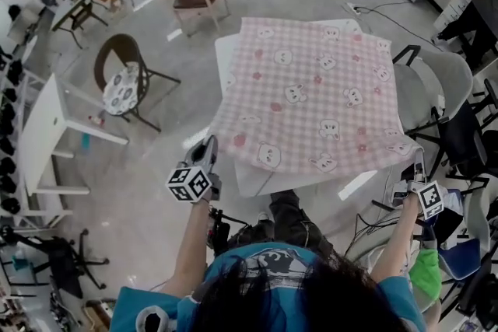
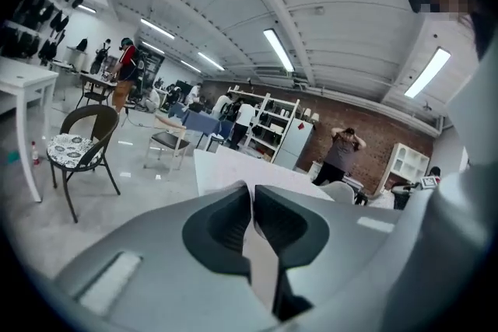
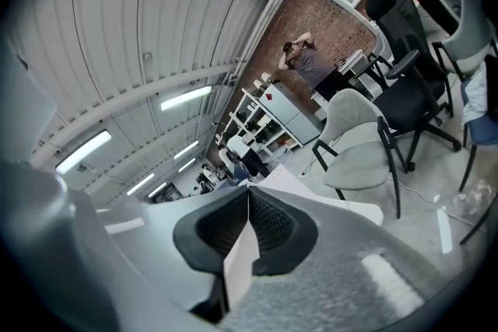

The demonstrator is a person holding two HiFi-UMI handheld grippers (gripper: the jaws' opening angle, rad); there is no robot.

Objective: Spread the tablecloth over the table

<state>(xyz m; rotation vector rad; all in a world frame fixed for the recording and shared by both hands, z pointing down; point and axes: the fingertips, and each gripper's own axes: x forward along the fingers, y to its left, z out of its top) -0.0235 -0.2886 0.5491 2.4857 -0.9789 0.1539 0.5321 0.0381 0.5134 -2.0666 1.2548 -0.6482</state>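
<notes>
1. Both tongs are clenching cloth. The left gripper [image 1: 210, 145] is pinching the near-left corner of the tablecloth [image 1: 311, 97], and the right gripper [image 1: 418, 173] is pinching its near-right corner. In each gripper view a pale fold is sitting squeezed between the closed pads.
2. The pink checked tablecloth is covering most of the table [image 1: 224, 62]. White top is showing along the table's left side and under the cloth's near edge, which is hanging lifted off the table.
3. To finish well, I judge that both corners want lowering together at equal tension. They should be drawn toward the table's near edge until the overhang matches on both sides.
4. The cloth is sitting slightly skewed to the table, so a small shift toward the table's left side looks needed before letting go.
5. The table top is looking smooth and white, so a thin cloth may slide on it. Gentle pulls seem safer than a tug.
6. A wicker chair [image 1: 124, 82] is standing left of the table and a wooden chair [image 1: 198, 0] beyond its far-left corner. A pale office chair [image 1: 440, 78] is crowding the table's right side, where the hanging cloth could snag.
</notes>
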